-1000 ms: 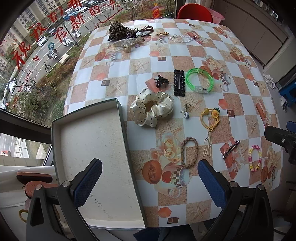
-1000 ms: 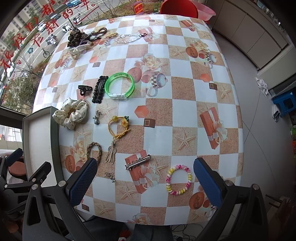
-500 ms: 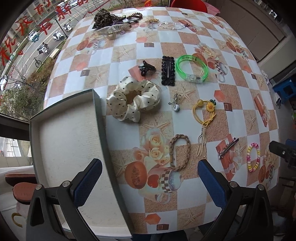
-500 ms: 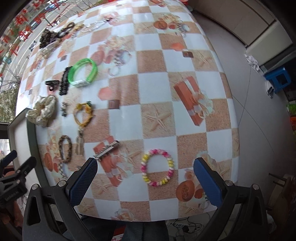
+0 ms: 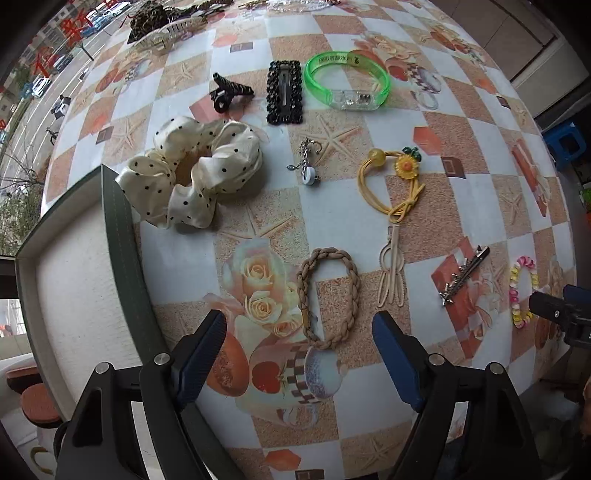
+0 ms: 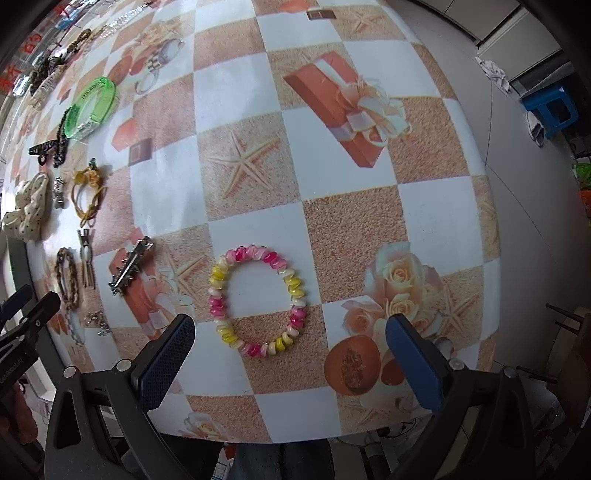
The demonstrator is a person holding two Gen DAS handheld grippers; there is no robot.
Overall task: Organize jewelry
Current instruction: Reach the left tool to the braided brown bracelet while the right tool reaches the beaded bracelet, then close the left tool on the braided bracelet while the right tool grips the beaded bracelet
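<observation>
Jewelry lies spread on a patterned tablecloth. My left gripper (image 5: 299,350) is open, just short of a brown braided bracelet (image 5: 328,297). Beyond it lie a polka-dot scrunchie (image 5: 192,173), a yellow flower hair tie (image 5: 397,177), a green bangle (image 5: 347,79), a black beaded clip (image 5: 284,92) and a silver hair clip (image 5: 463,275). A grey-rimmed tray (image 5: 122,236) with a white floor sits to the left. My right gripper (image 6: 290,354) is open, just short of a pink-and-yellow spiral bracelet (image 6: 258,299).
A black claw clip (image 5: 229,92), a small metal charm (image 5: 306,166) and a beige hairpin (image 5: 391,273) lie mid-table. More hair pieces are piled at the far edge (image 5: 162,22). The table's right edge (image 6: 491,229) drops to the floor with a blue stool (image 6: 550,107).
Both grippers have moved forward and down toward the table. The left has closed in on the braided bracelet, the right on the spiral bracelet. Both stay open.
</observation>
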